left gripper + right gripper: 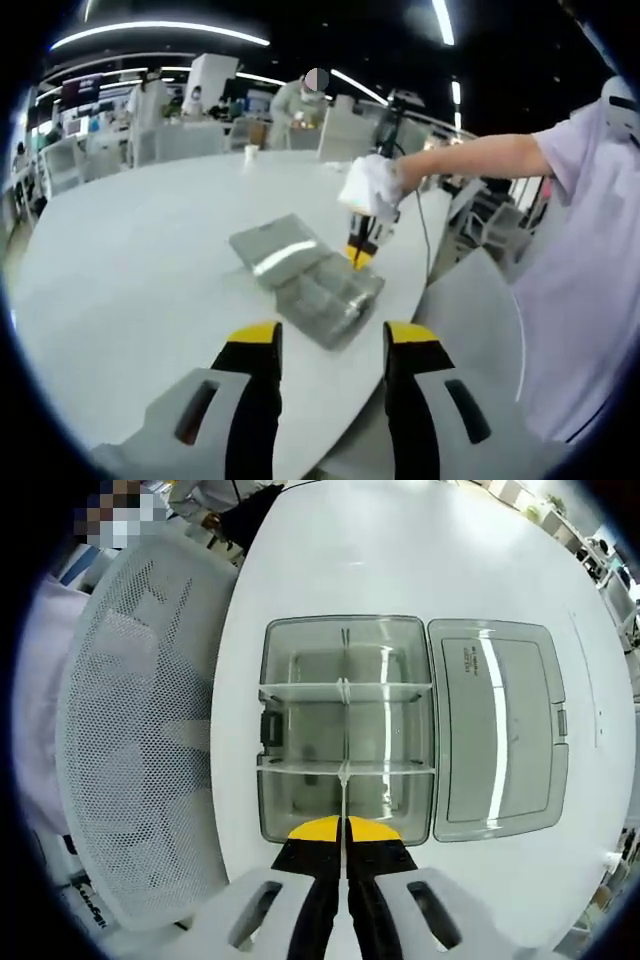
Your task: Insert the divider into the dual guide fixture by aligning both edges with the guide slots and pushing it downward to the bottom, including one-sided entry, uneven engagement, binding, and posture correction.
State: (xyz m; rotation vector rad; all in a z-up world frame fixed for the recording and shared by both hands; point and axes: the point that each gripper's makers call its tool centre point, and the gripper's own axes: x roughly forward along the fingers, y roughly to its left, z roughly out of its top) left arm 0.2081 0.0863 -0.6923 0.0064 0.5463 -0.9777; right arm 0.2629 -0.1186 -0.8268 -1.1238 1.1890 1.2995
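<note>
1. In the middle of the right gripper view sits a clear plastic box (345,730) with its lid (495,730) flopped open on the right side of the frame. The box rests on a white round table (420,550).

2. At the bottom middle of that view, the right gripper (345,832) is pinched tight on a thin clear divider (345,790). We see the divider edge-on, like a thin line going up the middle of the box.

3. Two other clear walls (345,692) already cross the box from left to right. The long divider has to go down where they meet it.

4. In the left gripper view, the left gripper (332,340) is at the bottom of the frame with its jaws apart. It holds nothing and hangs over the near edge of the table, apart from the box (315,285).

5. Also in that view, a gloved hand (372,188) holds the right gripper (358,255) above the box, right of the middle.

6. What could go wrong: one end of the divider may go into its slot first, and the other end may miss. Then it would sit crooked and get stuck.

7. Pushing hard while it is crooked could bend the thin divider.

8. Nothing holds the box down, so a push could make it slide or tip.

9. A mesh chair (140,710) is at the left of the right gripper view.
</note>
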